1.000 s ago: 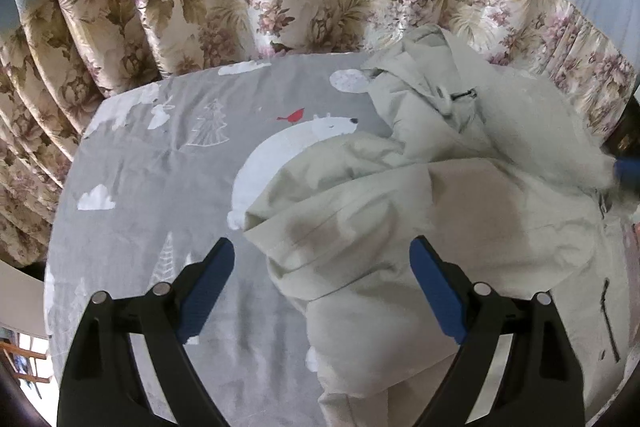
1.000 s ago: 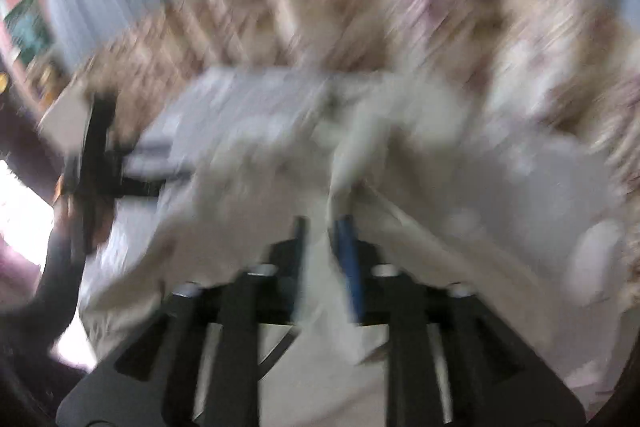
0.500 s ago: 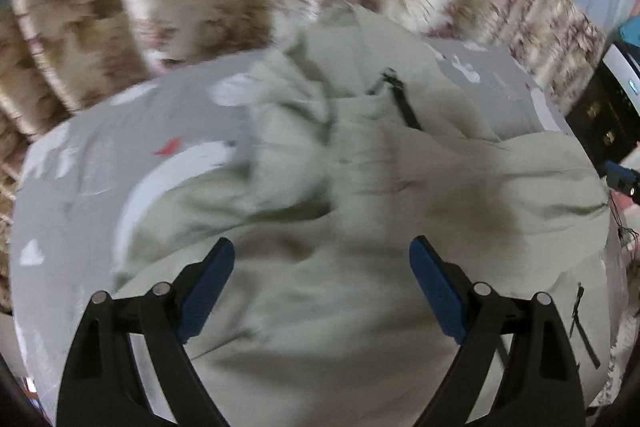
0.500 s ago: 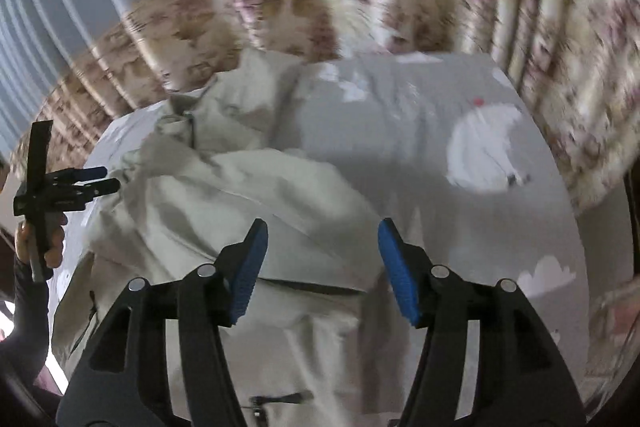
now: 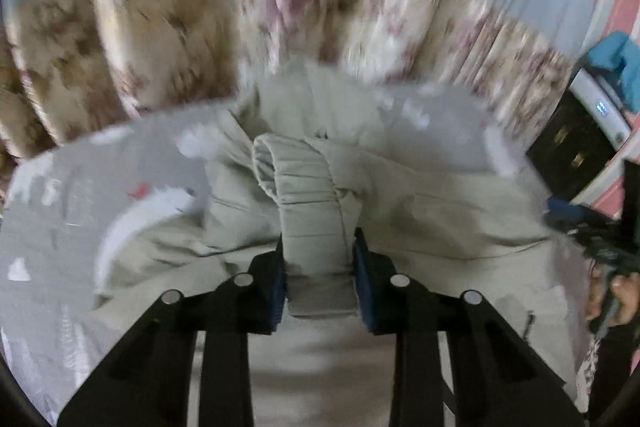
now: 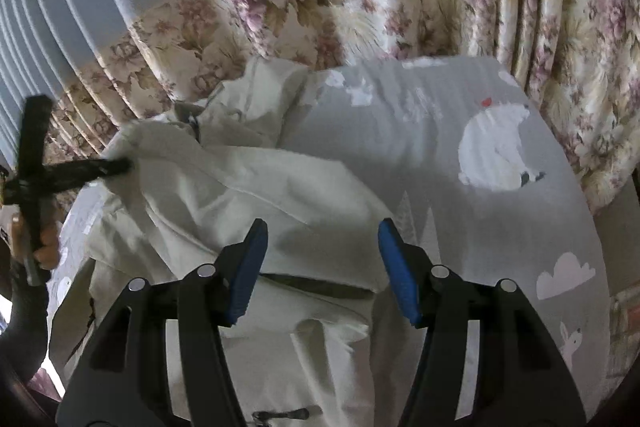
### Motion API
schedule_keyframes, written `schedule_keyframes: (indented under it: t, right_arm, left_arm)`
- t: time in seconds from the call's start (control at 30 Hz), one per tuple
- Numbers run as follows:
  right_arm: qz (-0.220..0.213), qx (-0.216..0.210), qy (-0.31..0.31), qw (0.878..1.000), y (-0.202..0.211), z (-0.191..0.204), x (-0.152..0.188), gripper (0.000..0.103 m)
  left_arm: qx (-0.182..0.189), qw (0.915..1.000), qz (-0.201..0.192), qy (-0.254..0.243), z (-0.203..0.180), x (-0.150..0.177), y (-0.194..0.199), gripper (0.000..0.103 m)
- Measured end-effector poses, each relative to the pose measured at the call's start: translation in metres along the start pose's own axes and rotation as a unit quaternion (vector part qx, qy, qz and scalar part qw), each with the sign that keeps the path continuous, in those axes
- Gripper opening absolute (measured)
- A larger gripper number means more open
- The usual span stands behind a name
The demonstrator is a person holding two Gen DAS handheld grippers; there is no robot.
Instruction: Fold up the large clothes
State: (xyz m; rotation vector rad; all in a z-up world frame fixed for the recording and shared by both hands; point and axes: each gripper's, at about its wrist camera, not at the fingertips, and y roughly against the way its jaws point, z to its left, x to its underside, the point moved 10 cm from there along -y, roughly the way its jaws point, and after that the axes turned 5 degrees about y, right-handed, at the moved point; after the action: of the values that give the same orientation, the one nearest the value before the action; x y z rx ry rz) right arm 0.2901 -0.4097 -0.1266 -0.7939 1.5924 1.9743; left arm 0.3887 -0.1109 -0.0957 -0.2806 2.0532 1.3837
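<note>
Closing fast, my left gripper (image 5: 319,269) now clamps the jacket's (image 6: 256,195) sleeve cuff (image 5: 308,211) at 12 o'clock — right gripper (image 6: 320,267) has let go, spread over cloth, fold beginning.

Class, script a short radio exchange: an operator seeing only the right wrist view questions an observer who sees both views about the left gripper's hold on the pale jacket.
Operator: I see the left gripper blurred at the jacket's far side. Is it gripping?
Observer: Yes; its jaws have just been closing, and the pads pinch the sleeve's elastic cuff.
Operator: What stands beyond that side?
Observer: A dark cabinet and a white appliance, past the sheet's edge.
</note>
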Motion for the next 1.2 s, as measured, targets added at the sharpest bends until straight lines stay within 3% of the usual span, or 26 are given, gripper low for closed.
schedule_keyframes:
  t: [0.13,0.33,0.47,0.53,0.6,0.7,0.73,0.8,0.87,0.9,0.93,1.1,1.17,1.2]
  right_arm:
    - [-0.011,-0.008,0.014,1.000,0.007,0.017,-0.003,0.059]
    - [0.024,-0.011,0.053,0.998,-0.016,0.052,0.007,0.059]
    - [0.061,0.055,0.109,0.991,-0.047,0.054,0.022,0.059]
    - [0.058,0.111,0.144,0.982,-0.059,0.043,0.019,0.059]
    - [0.045,0.138,0.140,0.979,-0.066,0.028,0.008,0.058]
    - [0.010,0.151,0.107,0.983,-0.066,0.006,-0.019,0.049]
    - [-0.005,0.153,0.090,0.984,-0.060,0.000,-0.026,0.037]
    - [-0.040,0.095,0.013,0.995,-0.042,-0.016,-0.041,0.034]
    - [-0.028,0.039,-0.027,0.999,-0.035,-0.017,-0.037,0.046]
    - [-0.005,0.021,-0.027,0.999,-0.033,-0.013,-0.027,0.061]
    - [0.006,0.005,-0.026,1.000,-0.030,-0.008,-0.017,0.063]
    - [0.032,-0.041,-0.074,0.996,-0.022,-0.007,0.023,0.063]
    - [0.051,-0.046,-0.092,0.993,-0.033,-0.010,0.033,0.046]
    - [0.065,-0.070,-0.105,0.990,-0.043,-0.007,0.039,0.024]
  left_arm:
    - [0.000,0.9996,-0.019,0.022,0.031,0.018,0.047,0.030]
    - [-0.059,0.9911,0.073,0.094,0.108,0.101,0.014,0.031]
    - [-0.061,0.9892,0.078,0.108,0.121,0.117,-0.001,0.033]
    - [-0.064,0.9899,0.078,0.100,0.120,0.113,-0.006,0.035]
    - [-0.056,0.9901,0.084,0.098,0.116,0.111,-0.012,0.038]
    - [-0.058,0.9917,0.081,0.081,0.105,0.106,-0.013,0.045]
    - [-0.066,0.9920,0.079,0.074,0.105,0.107,-0.013,0.045]
    - [-0.093,0.9913,0.075,0.056,0.104,0.106,-0.014,0.045]
    - [-0.093,0.9911,0.075,0.058,0.105,0.108,-0.013,0.049]
    - [-0.093,0.9909,0.076,0.061,0.107,0.109,-0.013,0.052]
    - [-0.094,0.9906,0.075,0.066,0.109,0.109,-0.012,0.056]
    - [-0.082,0.9906,0.076,0.079,0.115,0.108,-0.011,0.061]
    - [-0.083,0.9906,0.076,0.078,0.116,0.106,-0.014,0.060]
    - [-0.082,0.9908,0.074,0.078,0.116,0.104,-0.015,0.060]
